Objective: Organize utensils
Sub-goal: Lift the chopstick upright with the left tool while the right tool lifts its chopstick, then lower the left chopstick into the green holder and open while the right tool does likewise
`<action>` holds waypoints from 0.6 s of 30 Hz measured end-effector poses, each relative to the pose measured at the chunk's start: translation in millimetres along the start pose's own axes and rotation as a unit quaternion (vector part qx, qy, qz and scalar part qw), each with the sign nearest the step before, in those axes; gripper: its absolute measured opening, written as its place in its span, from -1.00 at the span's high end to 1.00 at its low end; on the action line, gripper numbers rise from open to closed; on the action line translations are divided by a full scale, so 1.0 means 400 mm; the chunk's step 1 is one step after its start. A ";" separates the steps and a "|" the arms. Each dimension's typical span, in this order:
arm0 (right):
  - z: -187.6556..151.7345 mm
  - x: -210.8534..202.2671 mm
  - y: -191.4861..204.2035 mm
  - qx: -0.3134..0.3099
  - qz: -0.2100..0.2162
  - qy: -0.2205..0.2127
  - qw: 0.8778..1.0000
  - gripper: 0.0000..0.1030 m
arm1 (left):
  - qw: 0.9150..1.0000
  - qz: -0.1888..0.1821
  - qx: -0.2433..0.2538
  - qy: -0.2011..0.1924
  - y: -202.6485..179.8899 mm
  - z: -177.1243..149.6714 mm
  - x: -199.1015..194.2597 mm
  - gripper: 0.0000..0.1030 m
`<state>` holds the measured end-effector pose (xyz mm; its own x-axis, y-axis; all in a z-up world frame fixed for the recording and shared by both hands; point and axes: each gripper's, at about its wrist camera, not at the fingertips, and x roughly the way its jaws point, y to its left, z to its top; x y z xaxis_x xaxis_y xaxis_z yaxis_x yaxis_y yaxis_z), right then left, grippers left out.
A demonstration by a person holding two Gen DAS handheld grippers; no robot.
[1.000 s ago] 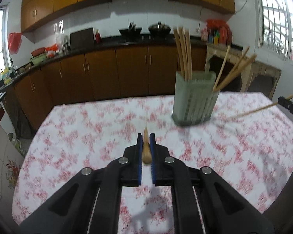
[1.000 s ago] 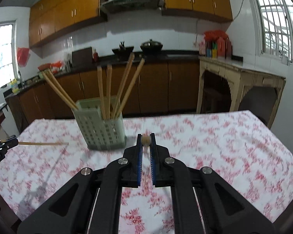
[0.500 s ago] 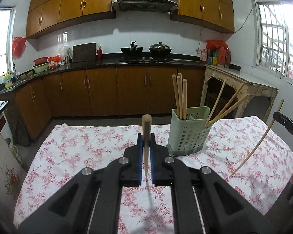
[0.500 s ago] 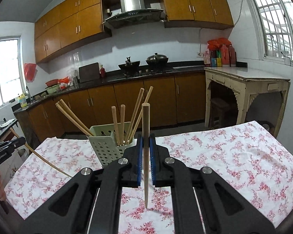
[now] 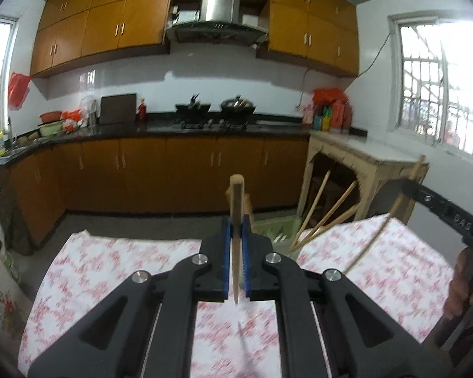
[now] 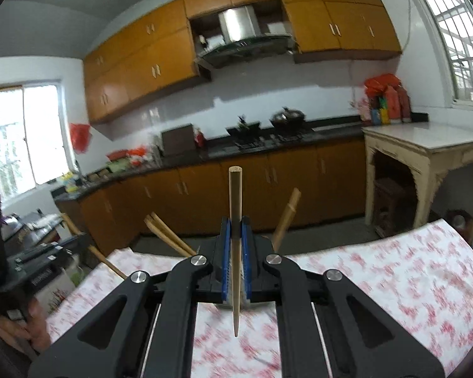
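Two grippers, each clamped on one wooden chopstick, above the table near the green holder.

Left gripper point(image 5: 236, 245) and right gripper point(image 6: 236, 252) pinch each chopstick point(image 5: 236, 217) point(image 6: 235, 220) mid-shaft, upright; holder point(image 5: 272, 230) just beyond. Judged light, stiff, smooth: prone to pivot.

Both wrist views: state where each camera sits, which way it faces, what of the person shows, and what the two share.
Left wrist: sits on the left claw, looking along a clamped chopstick over the floral tablecloth toward the stove; the right claw and a hand show at right.
Right wrist: sits on the right claw, facing the same counter; the hand holding the left claw shows at lower left.
Shared: tablecloth, stove wall, chopsticks leaning in the holder.
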<state>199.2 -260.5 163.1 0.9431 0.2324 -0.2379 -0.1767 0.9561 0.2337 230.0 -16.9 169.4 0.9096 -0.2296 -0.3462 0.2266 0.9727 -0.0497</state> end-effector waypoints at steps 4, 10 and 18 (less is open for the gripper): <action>0.077 0.017 0.028 -0.006 0.008 -0.036 0.999 0.85 | 1.000 -0.009 -0.006 -0.029 -0.043 0.078 0.007 0.85; 0.167 0.076 0.035 -0.015 -0.010 -0.078 0.997 0.85 | 0.997 0.001 -0.011 -0.074 -0.086 0.191 0.048 0.85; 0.146 0.195 -0.010 -0.007 -0.041 -0.053 0.998 0.85 | 0.992 0.036 -0.041 -0.115 -0.098 0.272 0.160 0.85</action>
<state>290.0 -256.7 198.8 0.9788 0.1344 -0.1545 -0.1013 0.9736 0.2047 317.2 -73.4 251.1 0.9801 -0.1513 -0.1284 0.1374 0.9843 -0.1113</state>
